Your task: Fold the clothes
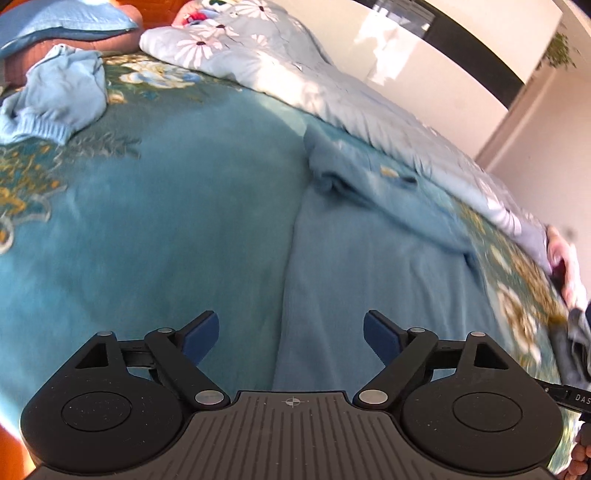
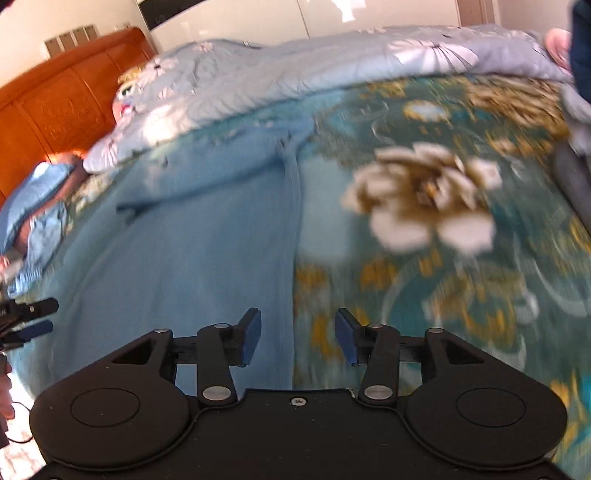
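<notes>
Two handheld grippers are hovering over a bed, both empty. The left gripper (image 1: 291, 334) is spreading its blue pads wide above the left edge of a blue garment (image 1: 369, 266) lying flat on the teal floral bedspread (image 1: 129, 221); the right gripper (image 2: 298, 334) is holding its pads moderately apart over the garment's opposite long edge, seemingly so each can pinch one side for a fold. One garment is lying spread out, and one more, a crumpled light-blue sweater (image 1: 59, 96), is waiting near one blue pillow (image 1: 62, 22). One daisy-print quilt (image 1: 258, 62) is lying bunched along the far side.
</notes>
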Tool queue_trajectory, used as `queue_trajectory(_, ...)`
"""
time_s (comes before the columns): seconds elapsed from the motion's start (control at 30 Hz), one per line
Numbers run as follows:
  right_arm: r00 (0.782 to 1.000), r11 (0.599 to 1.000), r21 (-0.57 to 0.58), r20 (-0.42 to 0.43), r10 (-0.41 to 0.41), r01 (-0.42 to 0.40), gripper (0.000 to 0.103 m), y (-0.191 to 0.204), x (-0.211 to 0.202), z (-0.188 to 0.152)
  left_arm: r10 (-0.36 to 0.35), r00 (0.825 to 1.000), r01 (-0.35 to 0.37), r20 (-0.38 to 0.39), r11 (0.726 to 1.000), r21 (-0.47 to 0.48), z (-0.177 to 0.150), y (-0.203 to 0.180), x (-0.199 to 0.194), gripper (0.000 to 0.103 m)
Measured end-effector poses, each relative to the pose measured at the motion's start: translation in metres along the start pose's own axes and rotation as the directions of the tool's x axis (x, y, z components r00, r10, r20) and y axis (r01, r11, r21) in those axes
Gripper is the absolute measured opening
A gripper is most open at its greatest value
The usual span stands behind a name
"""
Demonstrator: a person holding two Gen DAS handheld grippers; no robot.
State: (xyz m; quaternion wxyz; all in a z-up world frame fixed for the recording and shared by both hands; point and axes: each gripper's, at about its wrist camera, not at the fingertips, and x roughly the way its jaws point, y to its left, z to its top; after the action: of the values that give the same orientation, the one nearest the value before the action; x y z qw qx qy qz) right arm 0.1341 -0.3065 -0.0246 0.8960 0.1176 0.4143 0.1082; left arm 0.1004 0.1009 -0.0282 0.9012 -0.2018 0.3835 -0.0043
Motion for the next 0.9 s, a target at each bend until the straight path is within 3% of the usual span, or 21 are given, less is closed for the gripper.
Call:
queue_trajectory(0.27, 0.997, 0.992, 0.109, 0.010, 0.070, -0.071, 0.047, 0.011, -0.009, -0.032, -0.107, 0.992, 0.109, -0.064, 0.993, 0.033, -0.022, -0.007, -0.009, 0.085)
queue_trajectory(0.37, 0.995, 0.987, 0.130, 0.015, 0.094, -0.096, 0.035, 0.011, -0.009, -0.035, -0.117, 0.990, 0.121, -0.077, 0.992, 0.045, -0.026, -0.011, -0.008, 0.085)
queue_trajectory(0.43, 0.994, 0.979, 0.175, 0.015, 0.104, -0.105, 0.020, 0.005, -0.011, -0.034, -0.149, 0.985, 0.150, -0.083, 0.989, 0.006, -0.025, -0.007, -0.008, 0.085)
queue_trajectory(0.53, 0.990, 0.957, 0.257, 0.014, 0.137, -0.136, 0.019, -0.006, -0.008, -0.035, -0.216, 0.974, 0.208, -0.074, 0.973, -0.102, -0.026, 0.002, -0.005, 0.085)
queue_trajectory(0.73, 0.984, 0.932, 0.317, 0.026, 0.174, -0.173, 0.022, -0.009, 0.001, -0.036, -0.267, 0.964, 0.252, -0.019, 0.928, -0.274, -0.022, 0.023, -0.004, 0.079)
queue_trajectory(0.8, 0.984, 0.931, 0.320, 0.031, 0.174, -0.175, 0.019, -0.013, 0.000, -0.036, -0.278, 0.960, 0.260, -0.023, 0.921, -0.289, -0.021, 0.029, -0.004, 0.075)
queue_trajectory(0.9, 0.983, 0.915, 0.361, 0.047, 0.176, -0.181, 0.017, -0.022, 0.001, -0.036, -0.279, 0.959, 0.260, -0.044, 0.933, -0.249, -0.019, 0.025, -0.003, 0.075)
